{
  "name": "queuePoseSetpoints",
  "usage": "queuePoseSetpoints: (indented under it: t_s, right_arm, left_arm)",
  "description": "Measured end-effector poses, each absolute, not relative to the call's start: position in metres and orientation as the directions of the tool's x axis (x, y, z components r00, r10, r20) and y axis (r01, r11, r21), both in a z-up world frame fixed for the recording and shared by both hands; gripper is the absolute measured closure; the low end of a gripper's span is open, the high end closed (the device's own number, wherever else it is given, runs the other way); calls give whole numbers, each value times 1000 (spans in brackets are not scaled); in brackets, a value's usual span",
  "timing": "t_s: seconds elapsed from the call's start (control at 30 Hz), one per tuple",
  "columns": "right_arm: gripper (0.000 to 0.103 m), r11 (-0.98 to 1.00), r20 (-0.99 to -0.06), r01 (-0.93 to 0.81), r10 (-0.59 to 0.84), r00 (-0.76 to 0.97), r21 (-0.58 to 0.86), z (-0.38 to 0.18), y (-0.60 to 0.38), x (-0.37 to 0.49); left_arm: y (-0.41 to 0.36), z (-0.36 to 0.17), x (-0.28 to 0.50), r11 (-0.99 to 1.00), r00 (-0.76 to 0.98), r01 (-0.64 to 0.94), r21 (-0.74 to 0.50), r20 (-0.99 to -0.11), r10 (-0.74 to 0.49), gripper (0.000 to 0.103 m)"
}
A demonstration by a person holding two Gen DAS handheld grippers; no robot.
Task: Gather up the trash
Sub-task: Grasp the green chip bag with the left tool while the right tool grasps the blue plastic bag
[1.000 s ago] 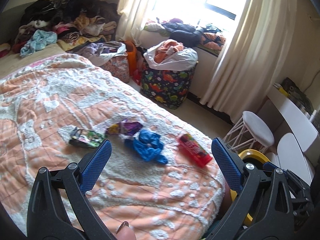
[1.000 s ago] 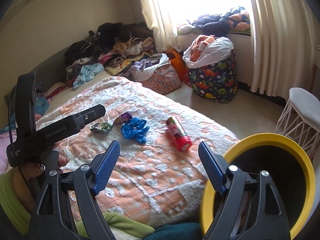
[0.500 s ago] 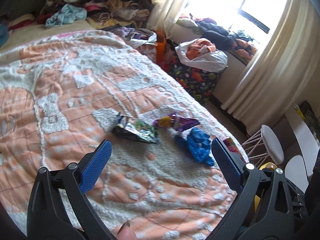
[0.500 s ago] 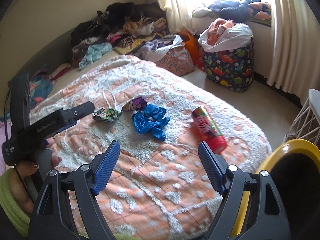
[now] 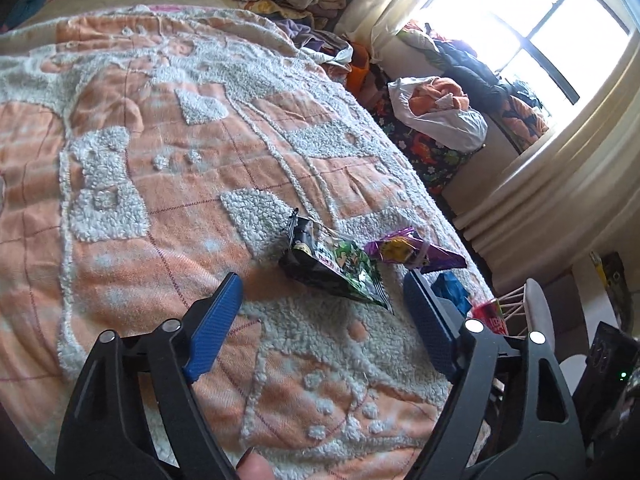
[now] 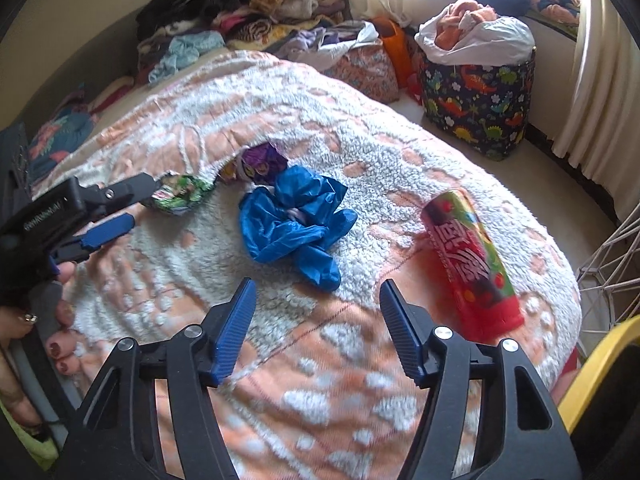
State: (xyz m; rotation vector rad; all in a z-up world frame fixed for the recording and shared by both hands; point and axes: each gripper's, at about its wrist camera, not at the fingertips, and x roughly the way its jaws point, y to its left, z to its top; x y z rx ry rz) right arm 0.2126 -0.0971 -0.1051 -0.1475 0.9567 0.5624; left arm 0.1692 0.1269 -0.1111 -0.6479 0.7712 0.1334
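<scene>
On the bed [image 6: 360,360], the left claw [image 5: 320,292] is closing, its jaws apart, just short of the green wrapper [image 5: 340,268] at its 12 o'clock, nothing gripped. The right claw [image 6: 318,296] is also closing and empty, the crumpled blue bag [image 6: 296,220] at 12 o'clock, the red tube [image 6: 472,264] at 2 o'clock.

Orange-and-white bedspread [image 6: 320,380], green wrapper [image 5: 340,270], purple wrapper [image 5: 408,250], blue bag [image 6: 296,220], red packet [image 6: 472,264]
</scene>
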Motion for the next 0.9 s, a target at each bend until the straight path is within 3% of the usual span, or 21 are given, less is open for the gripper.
queuePoseSetpoints:
  t_s: [0.1,0.17,0.23,0.33,0.53,0.7,0.9]
  right_arm:
    - [45,841,-817,-531,378,436,105,-111,-90,220]
    - [54,838,-824,-538,369,431,94,-115,-86,225]
    - [79,831,-828,-547,378,415,105,-117,-83,228]
    - [95,823,-825,-553,401,399,132,-115,-86,226]
    - [98,808,-814,-559,447,371,189,-111,-98,202]
    - [98,809,-805,-550,461,374,208,-111,-109,174]
    - [99,814,-780,-544,472,412,205,-99,-122,151]
  left_arm:
    - [130,-114,176,787,714,-346,-512,-688,-134,35]
    - [131,-116,180,780,711,-351,-518,-689,-138,38]
    - [132,-117,184,774,708,-357,-523,-692,-140,40]
    - [131,-118,189,774,701,-368,-516,-701,-134,44]
    - [126,-122,196,797,678,-374,-474,-726,-114,59]
    - [122,-122,192,821,662,-360,-444,-741,-110,81]
    - [102,-117,186,859,654,-300,-415,-745,-131,89]
